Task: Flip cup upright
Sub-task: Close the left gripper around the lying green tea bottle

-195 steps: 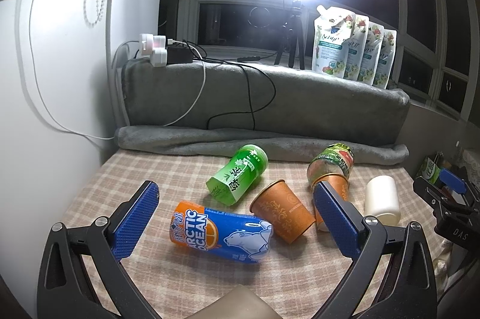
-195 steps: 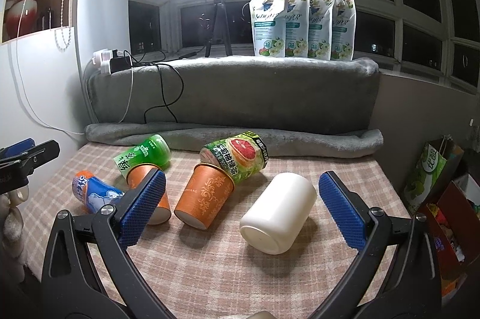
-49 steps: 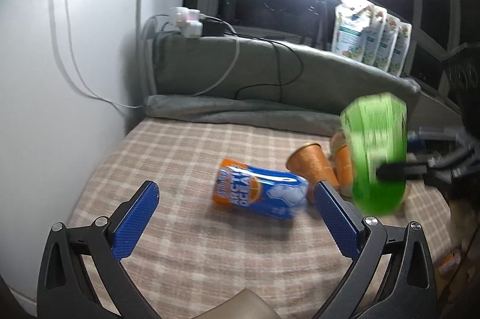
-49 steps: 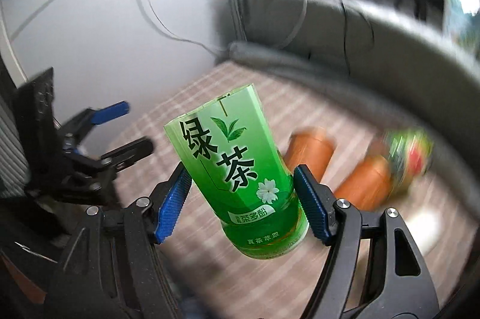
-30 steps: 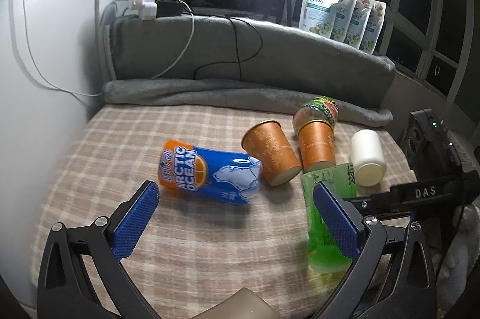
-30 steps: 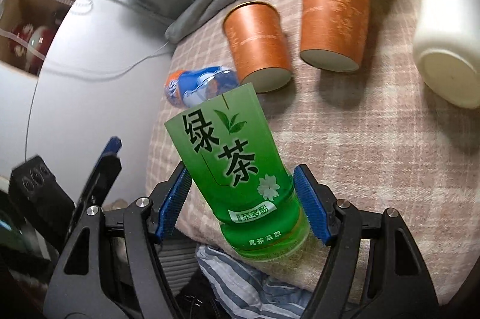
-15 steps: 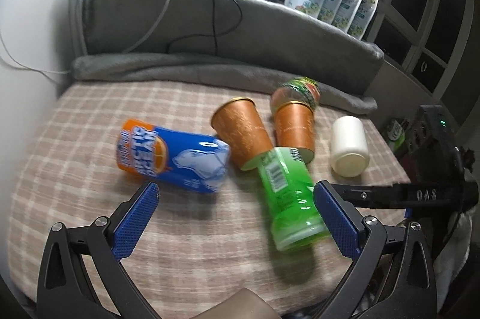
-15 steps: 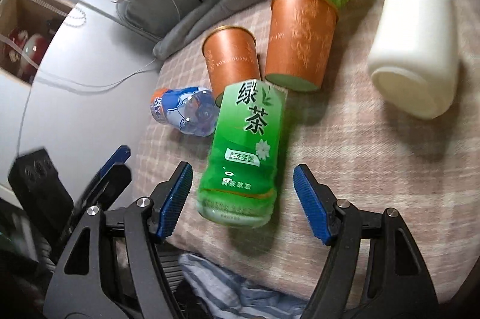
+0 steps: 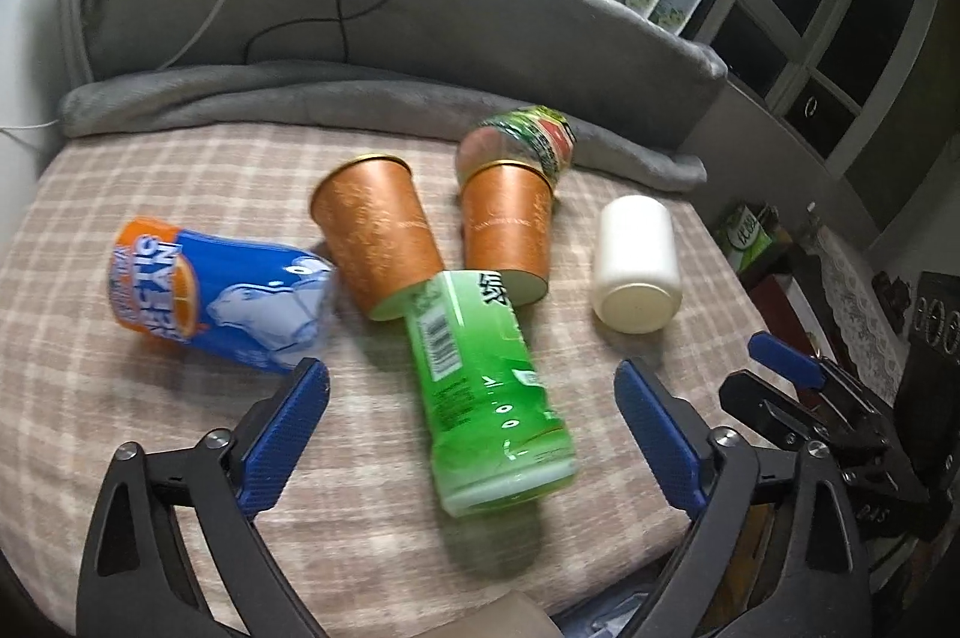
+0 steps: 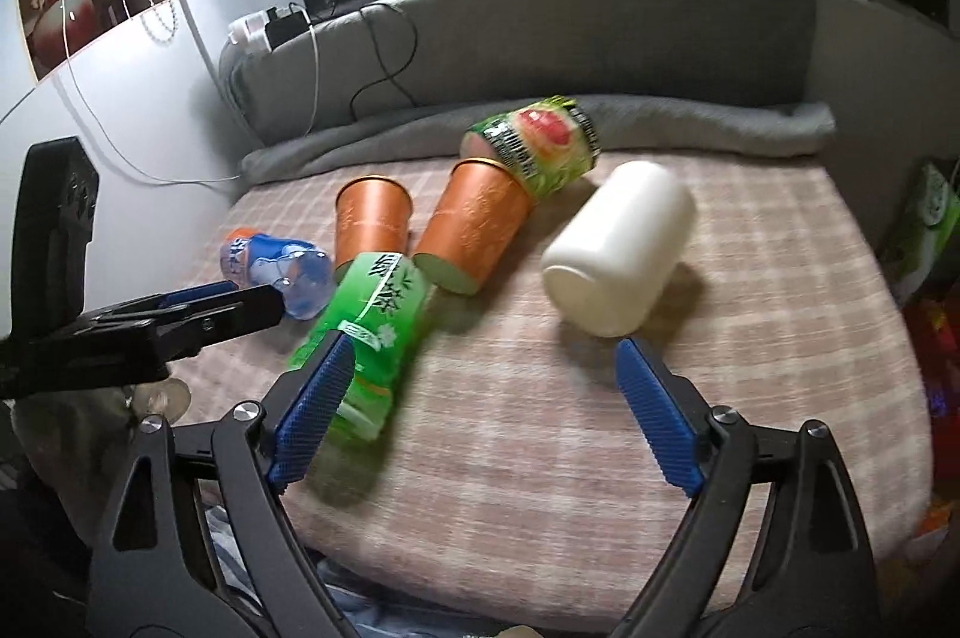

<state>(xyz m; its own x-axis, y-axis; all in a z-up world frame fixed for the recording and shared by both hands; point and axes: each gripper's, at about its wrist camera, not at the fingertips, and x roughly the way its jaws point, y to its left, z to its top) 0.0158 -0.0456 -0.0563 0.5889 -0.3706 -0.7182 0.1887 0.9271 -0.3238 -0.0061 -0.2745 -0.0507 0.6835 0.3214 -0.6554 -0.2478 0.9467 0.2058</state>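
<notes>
The green tea cup (image 9: pixel 489 395) lies on its side on the checked tablecloth (image 9: pixel 150 434), its narrow end touching two tipped orange paper cups (image 9: pixel 378 233). Nothing is held by the left gripper (image 9: pixel 471 419), whose jaws are spread wide. The right gripper (image 10: pixel 480 407) is likewise held apart and empty, above a toppled white cup (image 10: pixel 618 257).
</notes>
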